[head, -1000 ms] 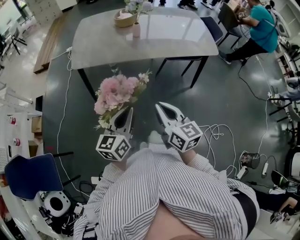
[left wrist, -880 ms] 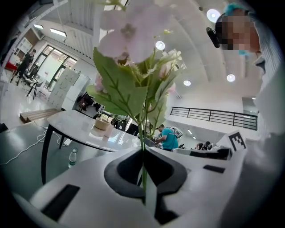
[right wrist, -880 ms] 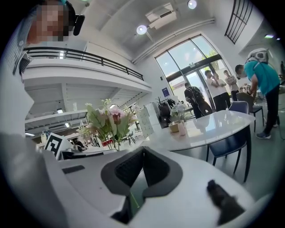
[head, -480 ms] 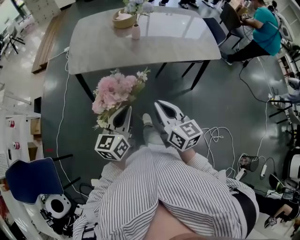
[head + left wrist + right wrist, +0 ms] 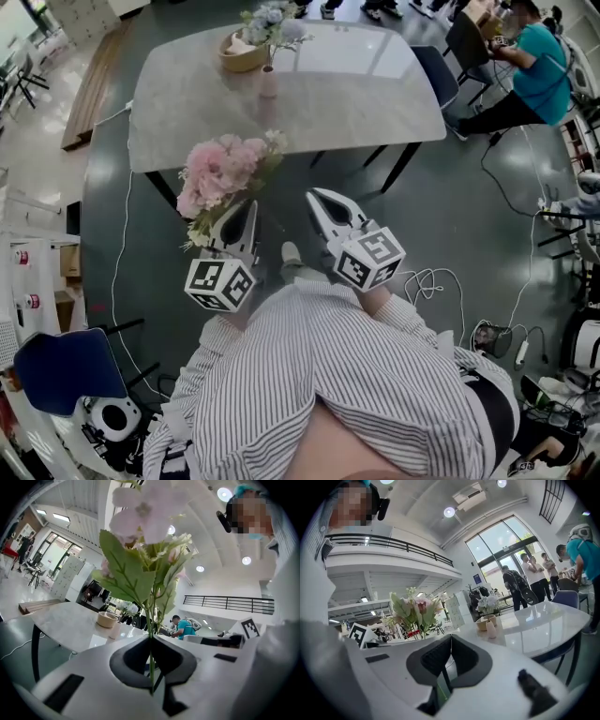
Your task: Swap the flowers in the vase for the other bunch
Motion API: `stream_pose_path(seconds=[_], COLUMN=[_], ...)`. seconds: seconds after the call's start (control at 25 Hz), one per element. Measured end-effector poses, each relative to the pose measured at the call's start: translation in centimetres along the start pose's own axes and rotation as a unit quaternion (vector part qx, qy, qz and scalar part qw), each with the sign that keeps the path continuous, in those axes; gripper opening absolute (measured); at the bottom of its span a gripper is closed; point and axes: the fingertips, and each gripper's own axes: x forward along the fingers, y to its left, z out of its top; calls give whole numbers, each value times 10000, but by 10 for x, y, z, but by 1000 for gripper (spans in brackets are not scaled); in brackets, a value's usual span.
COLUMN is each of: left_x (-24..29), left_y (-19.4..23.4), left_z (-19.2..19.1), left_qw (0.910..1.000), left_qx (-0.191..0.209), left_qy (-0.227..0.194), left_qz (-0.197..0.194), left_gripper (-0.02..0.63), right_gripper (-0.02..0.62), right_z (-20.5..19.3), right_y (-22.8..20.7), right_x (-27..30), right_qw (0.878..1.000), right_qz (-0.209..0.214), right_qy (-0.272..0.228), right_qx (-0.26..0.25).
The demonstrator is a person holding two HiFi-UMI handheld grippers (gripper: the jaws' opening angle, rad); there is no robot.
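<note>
Left gripper point(image 5: 242, 208) clamped on stem of pink bouquet point(image 5: 220, 169). Right gripper point(image 5: 319, 197) jaws together, empty. Vase point(image 5: 269, 82) with pale flowers point(image 5: 267, 21) stands on table point(image 5: 356, 94).

Pink blooms, green leaves on the bunch point(image 5: 220, 173), centre left. White on left gripper point(image 5: 246, 208) and right gripper point(image 5: 316, 197); black-and-white square markers on their cubes point(image 5: 220, 284). Pale grey bench point(image 5: 356, 89) at top; pale pink vase point(image 5: 269, 82), whitish-blue flowers point(image 5: 267, 21), tan bowl point(image 5: 242, 54). Grey-and-white stripes on the shirt point(image 5: 347, 375) below. Dark grey floor point(image 5: 469, 225). Teal top point(image 5: 542, 80), upper right.
</note>
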Motion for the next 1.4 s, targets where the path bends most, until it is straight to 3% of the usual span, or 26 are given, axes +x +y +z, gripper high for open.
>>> stream_pose_path(seconds=[0.36,0.72,1.4], left_x=[85,136,153], left_y=[15,44,75], left_z=[33,52,38], left_qw=[9998,9991,9983], left_qx=[92,137,-110], left_qy=[-141,-252,-18], left_qz=[142,311,580], left_gripper=[17,17,17], right_gripper=[14,15,14], right_z=[49,66,46], right_y=[-65,-99,-117], right_x=[54,96,128], right_qw=[9997,9990,9980], right_qz=[235,431,456], right_qy=[-34,46,425], right_qx=[-51,-90,139])
